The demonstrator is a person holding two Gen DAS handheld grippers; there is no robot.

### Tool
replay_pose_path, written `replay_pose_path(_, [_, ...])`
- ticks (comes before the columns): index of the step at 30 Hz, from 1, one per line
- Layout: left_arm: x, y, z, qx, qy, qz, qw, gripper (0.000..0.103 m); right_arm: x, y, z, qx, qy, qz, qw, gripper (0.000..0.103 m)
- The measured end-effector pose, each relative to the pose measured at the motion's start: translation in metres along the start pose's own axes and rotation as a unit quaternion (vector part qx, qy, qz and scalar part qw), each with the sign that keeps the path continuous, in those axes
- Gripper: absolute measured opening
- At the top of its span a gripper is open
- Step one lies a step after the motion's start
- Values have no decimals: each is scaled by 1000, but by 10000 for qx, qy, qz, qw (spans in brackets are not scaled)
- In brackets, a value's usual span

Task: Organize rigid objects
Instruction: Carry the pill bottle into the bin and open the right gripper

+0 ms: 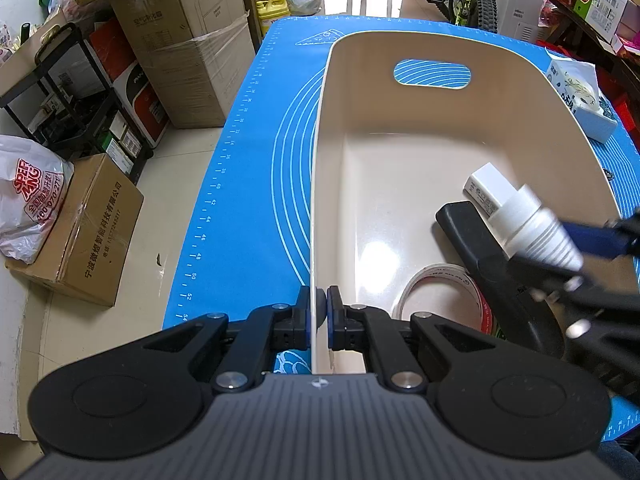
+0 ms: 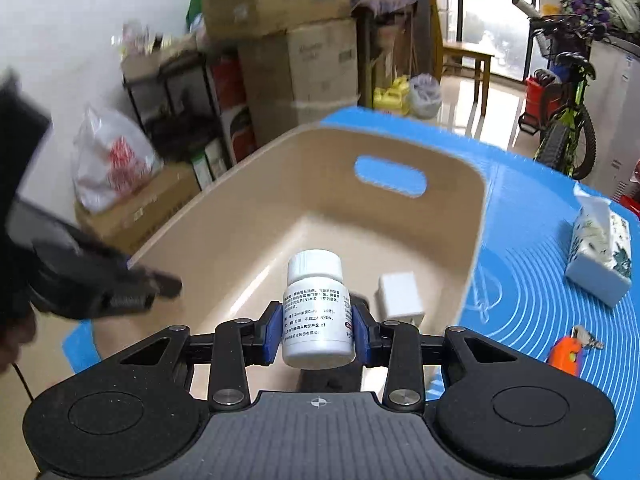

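Pinching the near left wall of the beige bin [image 1: 400,128] to steady it, the left gripper [image 1: 319,312] anchors while the right gripper [image 2: 318,330], clamped on the white pill bottle [image 2: 318,312], hangs it above the bin's near end for dropping in.

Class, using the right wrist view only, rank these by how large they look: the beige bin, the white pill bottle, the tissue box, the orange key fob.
1. beige bin
2. white pill bottle and tissue box: look alike, and the bottle is much nearer the camera, so unranked
3. orange key fob
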State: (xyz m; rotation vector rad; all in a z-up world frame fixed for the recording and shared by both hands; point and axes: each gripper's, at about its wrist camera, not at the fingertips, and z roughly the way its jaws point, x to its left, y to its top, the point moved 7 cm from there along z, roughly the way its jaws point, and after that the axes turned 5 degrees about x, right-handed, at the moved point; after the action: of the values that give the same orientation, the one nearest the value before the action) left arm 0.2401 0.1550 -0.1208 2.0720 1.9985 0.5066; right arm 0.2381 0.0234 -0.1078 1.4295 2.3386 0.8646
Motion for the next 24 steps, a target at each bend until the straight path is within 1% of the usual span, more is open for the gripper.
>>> replay_pose_path(3, [0,0,0,1,0,-1,10000,8,8,-5,13,250,-139,-198,9994,44])
replay_pose_path(6, [0,0,0,-1,0,-5,10000,8,17,-10,22,431,-322,-522,9972,44])
replay_pose_path(10, [0,0,0,0,3,0,10000,8,22,-19,29,662,-403,-743,9942,43])
replay_pose_path(13, [0,0,0,2,2,-1,10000,8,26,-22,29,675,-452,-848,9931,44])
replay_pose_path(14, [0,0,0,0,1,1,10000,8,26,-22,29,687,-452,-841,9931,49])
replay_pose_path(16, [0,0,0,0,0,-5,10000,8,24,-22,28,707,-422,-781,9935,50])
replay_pose_path(17, [0,0,0,1,-2,-7,10000,8,23,-21,27,667,-386,-733,9943,52])
replay_pose_path(19, [1,0,-1,3,-2,-7,10000,8,21,-20,22,561,-326,-703,9954,52])
replay_pose_path(21, [1,0,0,2,0,-6,10000,8,18,-17,16,443,-356,-712,9958,52])
replay_pose_path(22, [1,0,-1,2,0,-6,10000,8,16,-16,12,371,-365,-708,9961,55])
replay_pose_path(23, [1,0,0,1,-1,-6,10000,8,14,-14,7,304,-374,-683,9965,65])
replay_pose_path(24, [1,0,0,1,-3,-8,10000,8,11,-12,1,196,-382,-628,9971,68])
